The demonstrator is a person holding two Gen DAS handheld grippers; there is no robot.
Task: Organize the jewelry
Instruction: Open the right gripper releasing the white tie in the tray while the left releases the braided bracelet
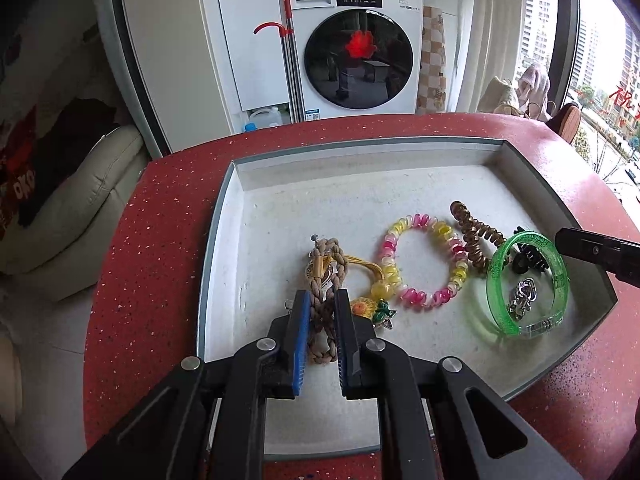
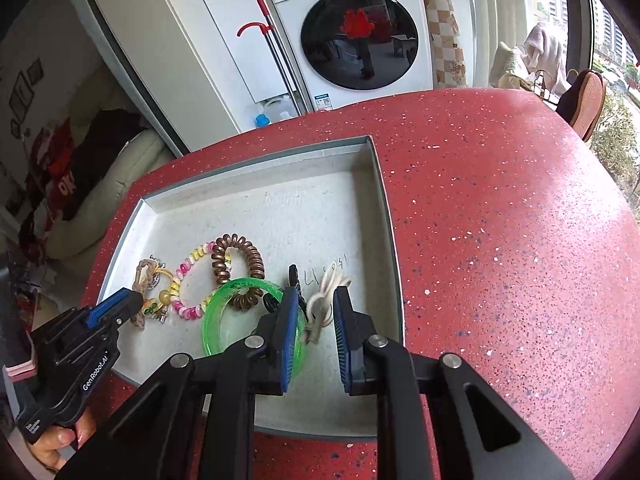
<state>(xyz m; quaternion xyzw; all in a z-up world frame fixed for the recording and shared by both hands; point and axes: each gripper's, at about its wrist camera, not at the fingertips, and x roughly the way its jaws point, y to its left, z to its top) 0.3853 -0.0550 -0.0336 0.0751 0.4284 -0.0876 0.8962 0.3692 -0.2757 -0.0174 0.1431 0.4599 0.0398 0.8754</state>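
Note:
A white tray with a grey rim (image 1: 224, 216) (image 2: 384, 216) lies on a red speckled table (image 2: 500, 240). My left gripper (image 1: 322, 300) is shut on a tan braided bracelet (image 1: 322, 252) whose far end rests on the tray floor. Beside it lie a yellow beaded cord bracelet (image 1: 380, 292), a pink-yellow spiral tie (image 1: 416, 221), a brown spiral tie (image 1: 472, 236) and a green bangle (image 1: 493, 280) (image 2: 212, 320) ringing a silver chain (image 1: 522, 300). My right gripper (image 2: 316, 296) is shut on a cream cord loop (image 2: 320, 312), low over the tray's right part, next to a black clip (image 2: 294, 276).
A washing machine (image 1: 352, 44) and a red-handled mop (image 1: 286, 40) stand beyond the table. A cream sofa (image 1: 80, 208) is at the left, a window and a chair back (image 2: 588, 100) at the right. A hand (image 2: 52, 444) grips the left gripper's handle.

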